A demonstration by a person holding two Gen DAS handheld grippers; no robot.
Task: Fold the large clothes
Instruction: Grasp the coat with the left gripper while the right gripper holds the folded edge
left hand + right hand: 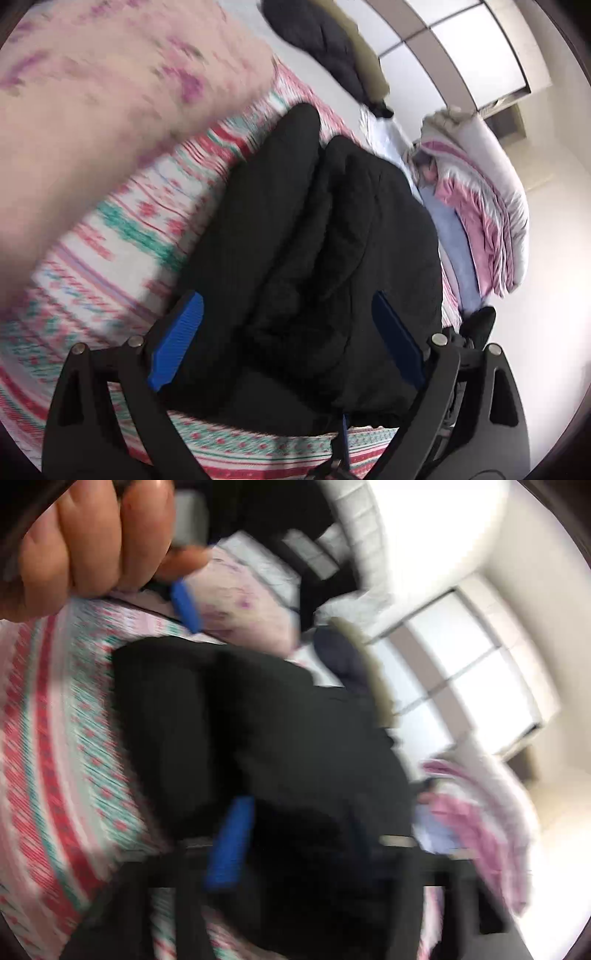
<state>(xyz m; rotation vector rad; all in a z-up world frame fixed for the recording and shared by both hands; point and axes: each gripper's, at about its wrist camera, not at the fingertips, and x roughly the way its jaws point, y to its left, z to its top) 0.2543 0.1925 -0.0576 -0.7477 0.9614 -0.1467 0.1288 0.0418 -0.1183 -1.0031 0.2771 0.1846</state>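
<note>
A large black garment [314, 236] lies bunched on a patterned red, green and white bedspread [122, 240]. My left gripper [288, 332] is open, its blue pads [177, 339] wide apart on either side of the garment's near end. In the blurred right wrist view the same black garment [266, 738] fills the middle. My right gripper [295, 842] hovers over it; one blue pad [231, 845] shows, the other finger is lost against the black cloth. The left gripper's blue pad [186, 605] and the hand holding it [92, 539] show at top left.
A pink floral pillow [110, 81] lies at the upper left. A pile of pink, white and blue bedding [480, 206] sits at the right edge of the bed. A dark jacket with a fur-trimmed hood [332, 48] lies further back. White wardrobe panels [461, 48] stand beyond.
</note>
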